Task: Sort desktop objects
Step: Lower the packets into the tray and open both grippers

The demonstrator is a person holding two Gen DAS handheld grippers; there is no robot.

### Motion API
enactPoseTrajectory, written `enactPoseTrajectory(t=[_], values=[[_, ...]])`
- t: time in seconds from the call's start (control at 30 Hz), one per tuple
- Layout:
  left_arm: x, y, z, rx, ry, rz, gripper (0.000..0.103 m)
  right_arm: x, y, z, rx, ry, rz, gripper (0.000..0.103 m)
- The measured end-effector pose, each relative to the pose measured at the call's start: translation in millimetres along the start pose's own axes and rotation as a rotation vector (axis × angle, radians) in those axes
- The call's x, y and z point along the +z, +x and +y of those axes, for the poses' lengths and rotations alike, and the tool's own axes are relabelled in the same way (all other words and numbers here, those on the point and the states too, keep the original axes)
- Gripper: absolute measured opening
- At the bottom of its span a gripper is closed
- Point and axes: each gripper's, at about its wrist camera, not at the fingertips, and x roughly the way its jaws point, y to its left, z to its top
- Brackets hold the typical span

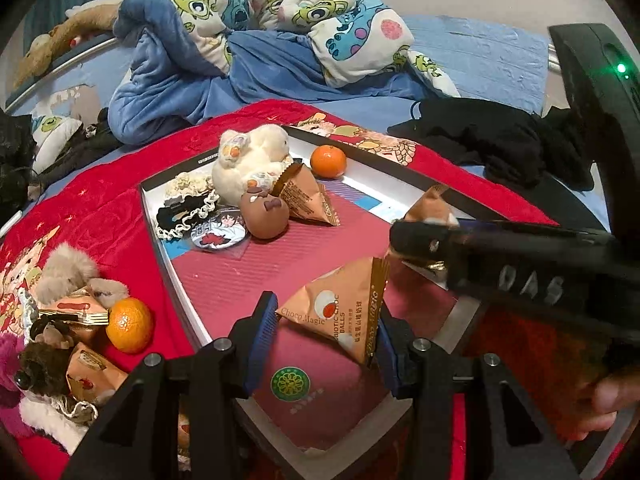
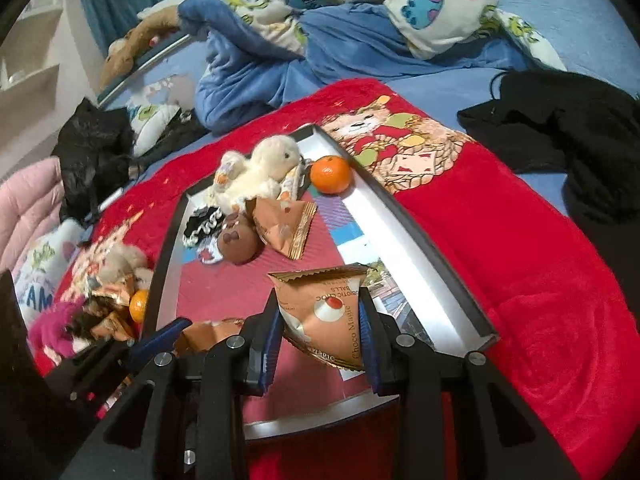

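A bed (image 1: pixel 480 52) with a rumpled cartoon blanket (image 1: pixel 256 12) fills the far background beyond both tongs, and a red cloth (image 2: pixel 520 240) spreads under everything nearer. On that cloth, directly ahead of both tongs, lies a shallow tray (image 2: pixel 400 240) with a pink floor and pale walls.

At the tray's far end sit a cream plush toy (image 1: pixel 252 164), an orange (image 1: pixel 328 161) to its right, a brown round toy (image 1: pixel 265 216) and a snack packet (image 1: pixel 308 196), with a black-and-white frilly hair tie (image 1: pixel 184 216) and a badge (image 1: pixel 220 232) to their left.

Outside the tray, left of the left tongs (image 1: pixel 326 330), is a heap of plush toys and packets beside a second orange (image 1: pixel 129 324).

The left tongs stand around a triangular snack packet (image 1: pixel 340 308) over the tray's near end; its right edge touches the right pad, the left pad seems just clear (contact is hard to judge). The right tongs (image 2: pixel 320 332) are clamped on another triangular snack packet (image 2: pixel 324 312), held above the tray floor, to the right of the left pair.
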Motion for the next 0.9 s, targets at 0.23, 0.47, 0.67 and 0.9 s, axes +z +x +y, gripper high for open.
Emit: enactPoseTrajectory(t=[0.23,0.47,0.67,0.9], values=[[-4,-1,-1,-0.001,0.007,-0.027,0.047,-12,10,16,-0.09,-0.217,0.011,0.033],[-5,0,-1,-0.005,0.01,-0.033,0.047,-14,13,18,-0.108,-0.244,0.021,0.033],[-7,0,-1,-0.008,0.012,-0.041,0.047,-15,12,20,-0.116,-0.244,0.012,0.033],[-8,-2,0,-0.015,0.009,-0.053,0.047,-18,6,15,-0.065,-0.243,-0.037,0.033]])
